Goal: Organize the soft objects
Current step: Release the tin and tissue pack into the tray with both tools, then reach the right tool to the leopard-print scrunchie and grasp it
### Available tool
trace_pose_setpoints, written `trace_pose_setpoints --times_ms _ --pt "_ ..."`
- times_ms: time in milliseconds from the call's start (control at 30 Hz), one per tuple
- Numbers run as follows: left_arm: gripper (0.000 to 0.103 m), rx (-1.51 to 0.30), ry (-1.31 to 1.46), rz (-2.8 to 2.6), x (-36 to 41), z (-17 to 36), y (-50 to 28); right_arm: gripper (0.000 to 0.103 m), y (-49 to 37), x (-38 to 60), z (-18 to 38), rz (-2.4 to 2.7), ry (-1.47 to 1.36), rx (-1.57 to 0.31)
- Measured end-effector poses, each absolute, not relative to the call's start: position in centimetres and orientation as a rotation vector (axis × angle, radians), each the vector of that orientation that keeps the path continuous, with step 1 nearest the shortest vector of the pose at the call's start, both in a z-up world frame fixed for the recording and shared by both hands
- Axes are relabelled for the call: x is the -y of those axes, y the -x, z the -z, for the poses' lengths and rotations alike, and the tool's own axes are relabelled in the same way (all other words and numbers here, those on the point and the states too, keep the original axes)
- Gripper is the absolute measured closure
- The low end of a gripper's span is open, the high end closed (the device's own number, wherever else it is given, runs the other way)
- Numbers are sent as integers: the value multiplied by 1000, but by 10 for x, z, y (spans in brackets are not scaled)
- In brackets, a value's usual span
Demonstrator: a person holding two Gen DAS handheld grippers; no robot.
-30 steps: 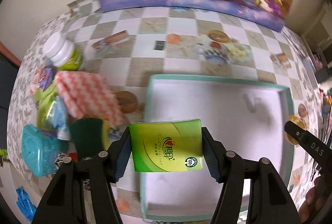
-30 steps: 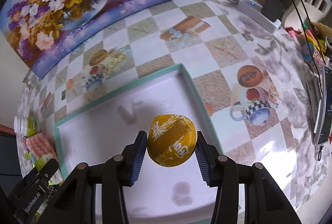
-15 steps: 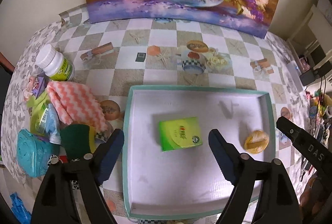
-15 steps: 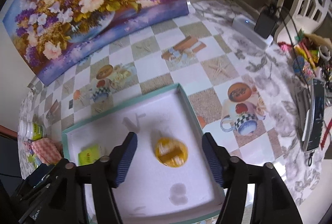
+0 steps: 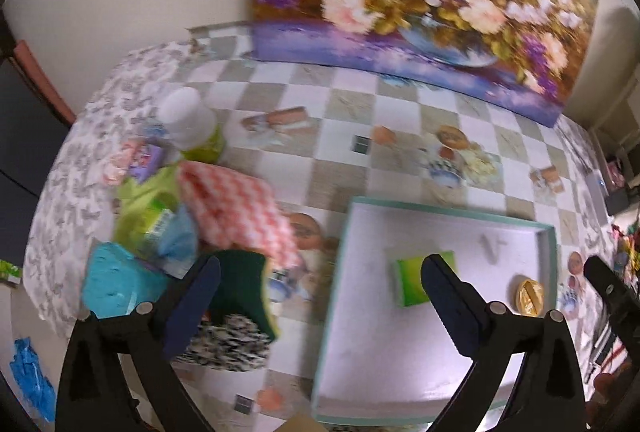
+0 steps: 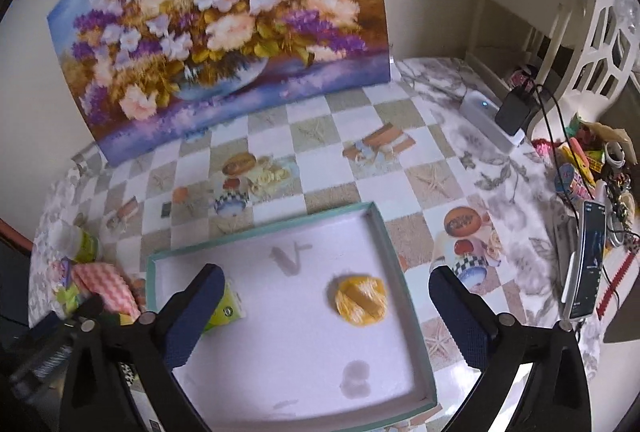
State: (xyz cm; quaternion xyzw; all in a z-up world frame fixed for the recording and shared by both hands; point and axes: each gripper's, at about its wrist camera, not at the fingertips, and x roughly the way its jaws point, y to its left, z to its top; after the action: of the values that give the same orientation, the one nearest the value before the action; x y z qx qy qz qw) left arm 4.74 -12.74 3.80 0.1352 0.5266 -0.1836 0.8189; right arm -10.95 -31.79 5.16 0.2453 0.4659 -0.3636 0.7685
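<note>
Left wrist view: the left gripper (image 5: 320,296) hangs above the table, jaws opening wide and holding nothing. Inside the teal-rimmed white tray (image 5: 448,213) lies a green tissue pack (image 5: 416,282), with a round yellow packet (image 5: 530,296) near the tray's right wall. Left of the tray sit a pink checked cloth (image 5: 236,207) and a dark green sponge (image 5: 240,284).

Right wrist view: the right gripper (image 6: 326,316) is empty too, jaws opening. The yellow packet (image 6: 361,299) lies in the tray (image 6: 264,232), the tissue pack (image 6: 225,308) near its left wall.
</note>
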Motion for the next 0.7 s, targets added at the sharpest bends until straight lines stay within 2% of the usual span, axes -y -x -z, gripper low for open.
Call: trace_pose_setpoints --times_ms 700 --pt "3 -1134 -180 184 22 -40 -99 0 42 236 -21 565 -492 -1117"
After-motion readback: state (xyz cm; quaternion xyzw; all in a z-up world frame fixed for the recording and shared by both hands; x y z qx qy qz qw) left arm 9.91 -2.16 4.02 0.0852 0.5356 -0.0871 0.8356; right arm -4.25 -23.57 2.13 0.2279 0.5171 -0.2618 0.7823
